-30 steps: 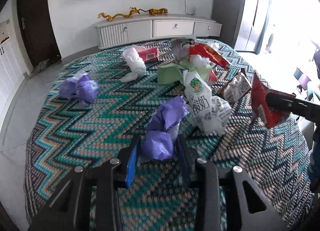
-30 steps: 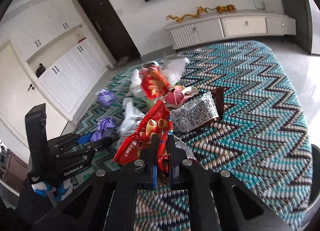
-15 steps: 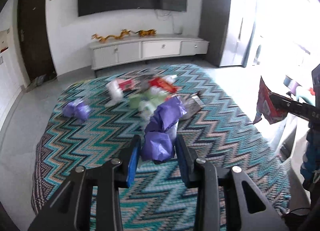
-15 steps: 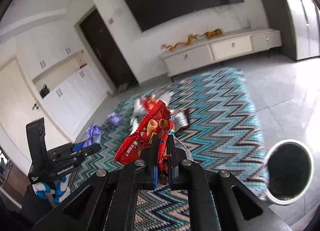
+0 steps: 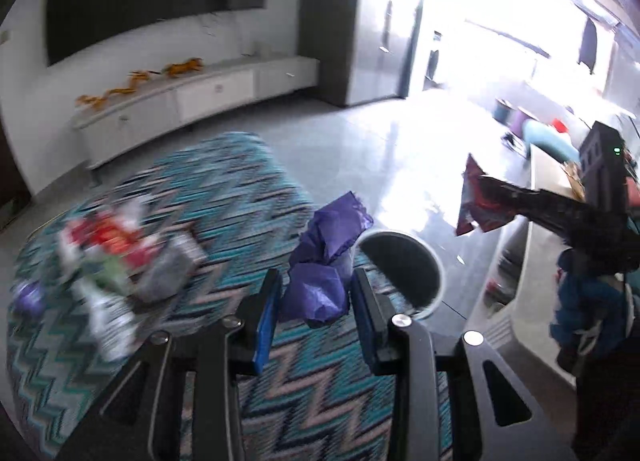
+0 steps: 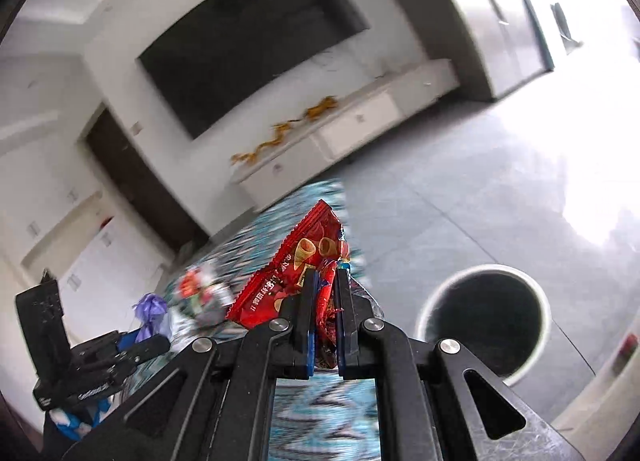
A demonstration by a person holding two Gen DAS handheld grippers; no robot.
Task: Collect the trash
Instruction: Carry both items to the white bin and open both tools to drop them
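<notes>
My left gripper (image 5: 314, 297) is shut on a crumpled purple wrapper (image 5: 320, 281) and holds it in the air above the table's right edge. My right gripper (image 6: 325, 293) is shut on a red snack bag (image 6: 292, 269), also lifted. A round bin with a white rim stands on the floor to the right, seen in the left wrist view (image 5: 428, 257) and in the right wrist view (image 6: 524, 289). The purple wrapper is just left of the bin's mouth. The right gripper with the red bag also shows in the left wrist view (image 5: 484, 201), above and right of the bin.
A table with a zigzag teal cloth (image 5: 224, 197) holds a blurred pile of trash (image 5: 120, 257) at the left. A white cabinet (image 5: 192, 93) stands along the far wall. A white counter edge (image 5: 532, 197) is at the right. The left gripper shows in the right wrist view (image 6: 140, 337).
Both grippers swung right, away from the table's trash pile, carrying their loads. The bin has come into the left wrist view and grown larger in the right wrist view.
</notes>
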